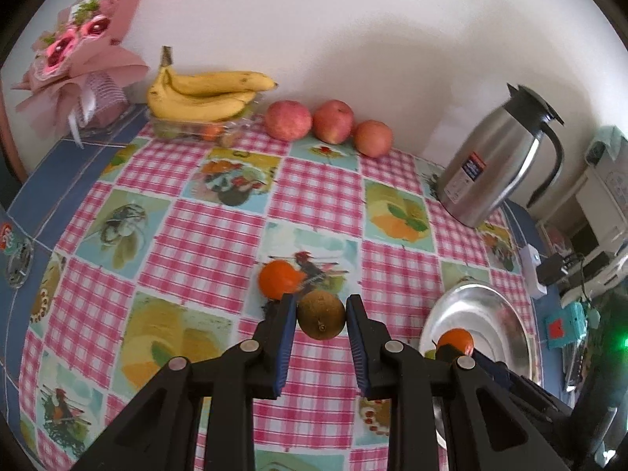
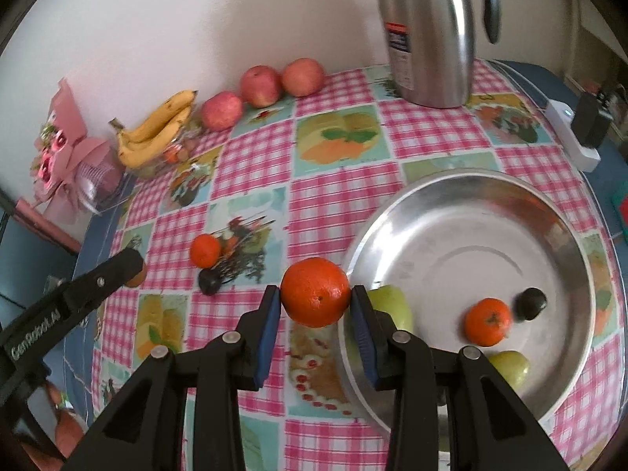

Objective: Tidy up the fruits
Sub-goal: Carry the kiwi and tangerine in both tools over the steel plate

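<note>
My left gripper (image 1: 320, 310) is shut on a brown kiwi (image 1: 321, 314) held just above the checked tablecloth. A loose tangerine (image 1: 278, 279) lies just beyond it. My right gripper (image 2: 316, 294) is shut on an orange tangerine (image 2: 316, 292) at the left rim of the steel bowl (image 2: 451, 204). The bowl holds a second tangerine (image 2: 488, 321), a dark round fruit (image 2: 530, 303) and two green fruits (image 2: 392, 306). In the right wrist view the left gripper's finger (image 2: 117, 267) shows at the left, and a tangerine (image 2: 205, 250) and a dark fruit (image 2: 209, 280) lie on the cloth.
Bananas (image 1: 204, 94) on a clear box and three apples (image 1: 288, 119) line the back wall. A steel thermos jug (image 1: 498, 161) stands at the back right. A pink bouquet (image 1: 74, 59) sits at the back left. A white power strip (image 2: 573, 137) lies at the table's right edge.
</note>
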A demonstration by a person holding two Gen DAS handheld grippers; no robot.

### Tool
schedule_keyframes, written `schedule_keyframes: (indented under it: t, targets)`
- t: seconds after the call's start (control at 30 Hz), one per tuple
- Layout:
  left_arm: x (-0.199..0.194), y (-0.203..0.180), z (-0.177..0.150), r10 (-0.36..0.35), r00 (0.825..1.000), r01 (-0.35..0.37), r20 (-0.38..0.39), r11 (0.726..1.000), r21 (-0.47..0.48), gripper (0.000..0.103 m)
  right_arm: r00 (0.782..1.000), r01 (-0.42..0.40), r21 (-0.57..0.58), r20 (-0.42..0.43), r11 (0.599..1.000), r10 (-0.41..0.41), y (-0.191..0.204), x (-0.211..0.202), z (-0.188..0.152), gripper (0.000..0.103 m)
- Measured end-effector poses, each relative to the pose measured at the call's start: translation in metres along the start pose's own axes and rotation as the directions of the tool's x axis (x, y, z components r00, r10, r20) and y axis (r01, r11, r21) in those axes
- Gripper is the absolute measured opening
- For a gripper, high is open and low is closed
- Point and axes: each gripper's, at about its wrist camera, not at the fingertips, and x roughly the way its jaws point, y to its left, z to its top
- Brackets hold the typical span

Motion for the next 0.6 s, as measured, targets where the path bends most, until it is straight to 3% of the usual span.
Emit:
schedule_keyframes:
  t: [0.27, 0.6]
  targets:
    - [0.015, -0.042, -0.015, -0.066, 0.996, 0.071, -0.062, 0.994, 0.085, 0.028, 0.997, 0.077, 0.1, 0.015, 0.992, -0.079, -0.044, -0.007, 0.005, 0.038]
    - [0.032, -0.101, -0.034, -0.151, 0.978, 0.178, -0.143, 0.963, 0.204, 0.028, 0.989, 0.116, 0.233, 0.061, 0.966, -0.134, -0.091, -0.024, 0.007, 0.038]
